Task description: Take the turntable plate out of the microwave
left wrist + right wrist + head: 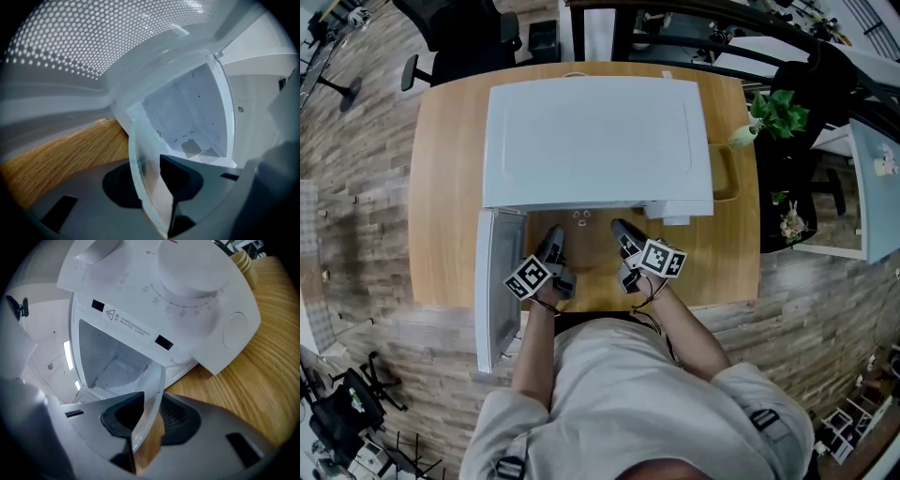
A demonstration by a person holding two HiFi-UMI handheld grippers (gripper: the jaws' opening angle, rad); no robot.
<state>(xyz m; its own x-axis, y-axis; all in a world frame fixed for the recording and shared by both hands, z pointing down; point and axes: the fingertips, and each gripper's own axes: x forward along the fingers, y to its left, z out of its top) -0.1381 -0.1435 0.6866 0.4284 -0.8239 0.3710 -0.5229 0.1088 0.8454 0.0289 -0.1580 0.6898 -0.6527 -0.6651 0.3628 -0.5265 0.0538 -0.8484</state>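
Note:
A white microwave (595, 141) stands on a wooden table (445, 187), its door (497, 281) swung open to the left. The clear glass turntable plate (585, 246) hangs just in front of the open cavity (187, 117), held by both sides. My left gripper (555, 246) is shut on the plate's left rim (146, 173). My right gripper (623, 236) is shut on its right rim (151, 399). Both gripper views show the glass edge wedged between the dark pads. The cavity (108, 362) behind the plate looks bare.
The timer dial (194, 266) on the microwave's control panel sits above my right gripper. A wooden holder (727, 173) stands right of the microwave, with a potted plant (778, 112) beyond it. An office chair (455, 37) is behind the table. The person's torso is close to the front edge.

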